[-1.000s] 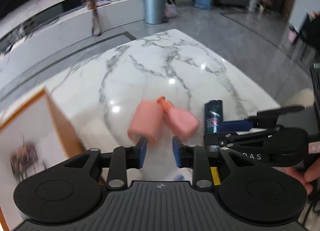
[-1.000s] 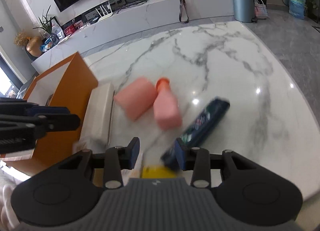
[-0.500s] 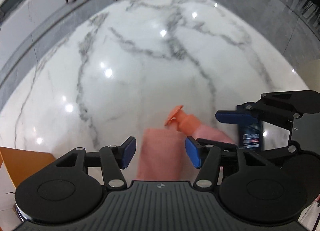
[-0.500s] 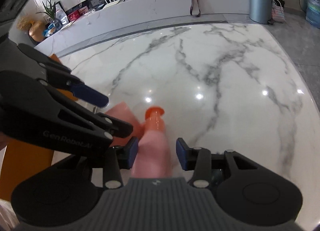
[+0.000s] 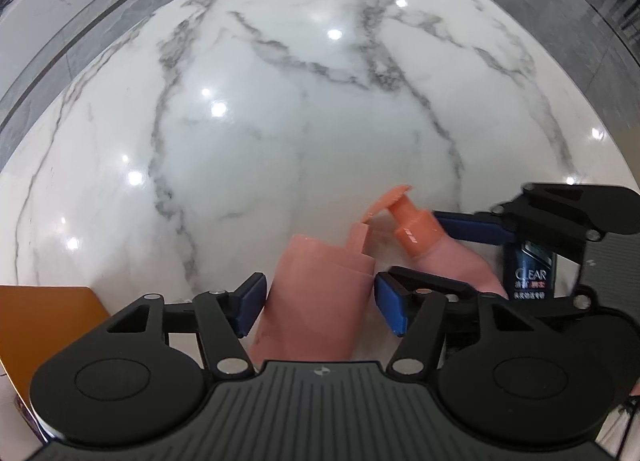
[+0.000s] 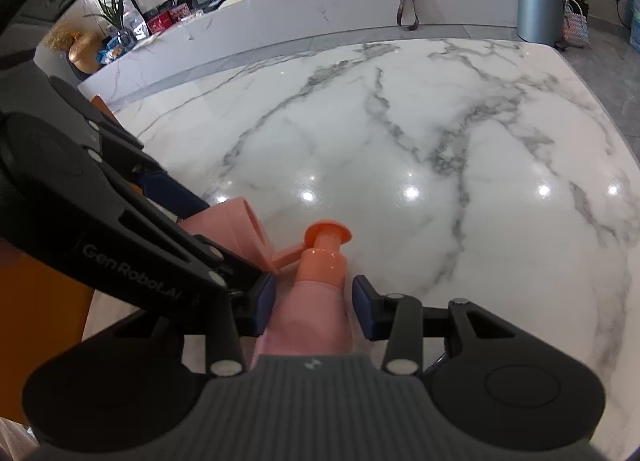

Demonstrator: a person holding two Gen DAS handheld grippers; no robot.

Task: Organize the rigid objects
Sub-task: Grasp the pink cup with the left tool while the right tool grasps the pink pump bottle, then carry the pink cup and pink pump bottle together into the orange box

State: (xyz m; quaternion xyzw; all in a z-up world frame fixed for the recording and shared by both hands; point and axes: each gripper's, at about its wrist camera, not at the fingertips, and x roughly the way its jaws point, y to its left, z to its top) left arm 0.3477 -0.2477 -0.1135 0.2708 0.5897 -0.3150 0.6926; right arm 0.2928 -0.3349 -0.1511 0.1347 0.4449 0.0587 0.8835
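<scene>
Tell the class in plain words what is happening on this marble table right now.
A person works a hand-held gripper in each hand over a white marble table. The left hand-held gripper straddles a pink plastic flip-cap bottle lying on its side, jaws open. The right hand-held gripper straddles a pink bottle with an orange pump top, also open. A dark blue CLEAR shampoo bottle lies beside them. Neither bottle looks gripped yet.
</scene>
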